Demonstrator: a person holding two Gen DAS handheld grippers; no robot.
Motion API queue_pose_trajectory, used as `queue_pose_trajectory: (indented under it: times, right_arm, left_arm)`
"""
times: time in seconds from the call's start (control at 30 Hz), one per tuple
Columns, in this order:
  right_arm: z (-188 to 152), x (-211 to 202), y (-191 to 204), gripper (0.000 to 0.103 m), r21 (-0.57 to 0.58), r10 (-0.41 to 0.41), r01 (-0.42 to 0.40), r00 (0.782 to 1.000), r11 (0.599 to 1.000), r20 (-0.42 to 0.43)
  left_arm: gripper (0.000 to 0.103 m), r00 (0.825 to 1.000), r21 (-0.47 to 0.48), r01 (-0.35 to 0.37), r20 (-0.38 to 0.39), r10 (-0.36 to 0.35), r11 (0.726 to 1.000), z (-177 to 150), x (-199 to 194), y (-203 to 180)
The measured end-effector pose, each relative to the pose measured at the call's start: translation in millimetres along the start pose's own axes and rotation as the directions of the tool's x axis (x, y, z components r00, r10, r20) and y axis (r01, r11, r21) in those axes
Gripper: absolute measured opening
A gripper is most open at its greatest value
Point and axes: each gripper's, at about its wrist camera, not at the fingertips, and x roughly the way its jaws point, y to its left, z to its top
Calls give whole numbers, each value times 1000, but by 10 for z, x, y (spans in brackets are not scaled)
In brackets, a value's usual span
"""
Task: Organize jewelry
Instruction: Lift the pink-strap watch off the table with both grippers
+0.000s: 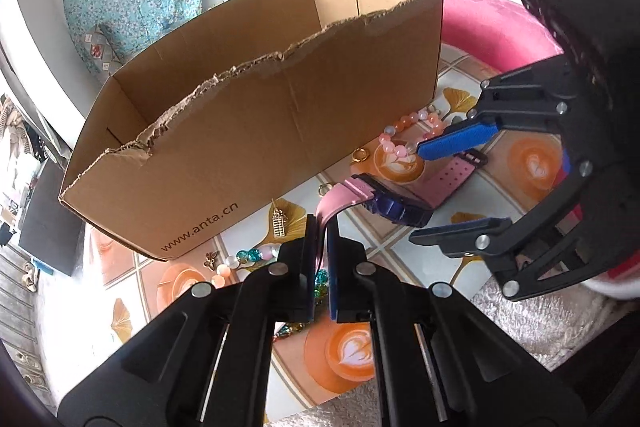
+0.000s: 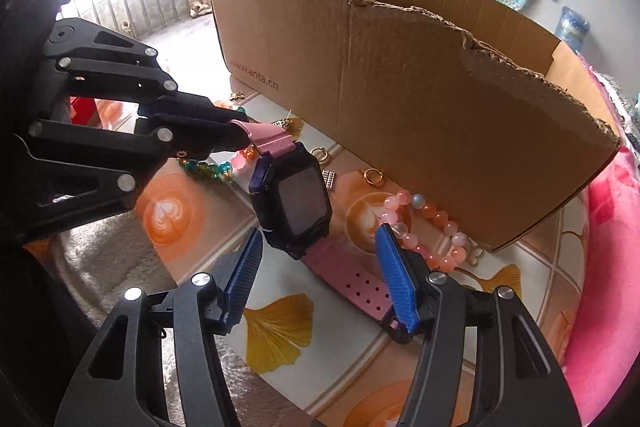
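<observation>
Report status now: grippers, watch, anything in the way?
Left gripper shut on watch strap, one end lifted. Right gripper open, jaws astride other strap. Box close behind; pink beads beside the right gripper.

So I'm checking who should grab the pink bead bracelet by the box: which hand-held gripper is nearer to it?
Right. The right hand-held gripper hangs open with one fingertip beside the pink bead bracelet; the left hand-held gripper is farther off, shut on the watch strap.

Pink-strapped watch (image 2: 294, 203), brown box (image 2: 400, 99), coffee-print tablecloth (image 2: 280, 343).
</observation>
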Motion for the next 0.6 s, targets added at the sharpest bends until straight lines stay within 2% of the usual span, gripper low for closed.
queue_pose_trajectory:
  times: [0.03,0.1,0.2,0.3,0.43,0.53,0.6]
  right_arm:
    - [-15,15,7,51,4,-18,18,1000,1000,2]
    - [-56,30,29,40,12,-54,54,999,998,3]
    - [-100,21,-18,37,59,-64,64,998,996,7]
    - [-132,21,-58,35,101,-79,76,996,992,28]
    - [-165,-15,-14,35,132,-84,76,995,988,58]
    - [-155,41,58,46,125,-97,86,991,988,87]
    - [-175,67,110,47,112,-124,113,987,987,102]
  left_arm:
    - [4,1000,-1,9,1,-9,1000,11,-13,0]
    - [4,1000,-3,11,4,-11,1000,26,-34,-3]
    - [4,1000,-10,11,11,-11,1000,41,-51,9]
    - [4,999,-45,44,28,-43,998,112,-72,67]
    - [4,995,-88,91,35,-89,992,191,-58,162]
    - [4,993,-116,121,24,-119,986,200,-21,210]
    - [4,989,-137,146,25,-144,980,209,-17,242]
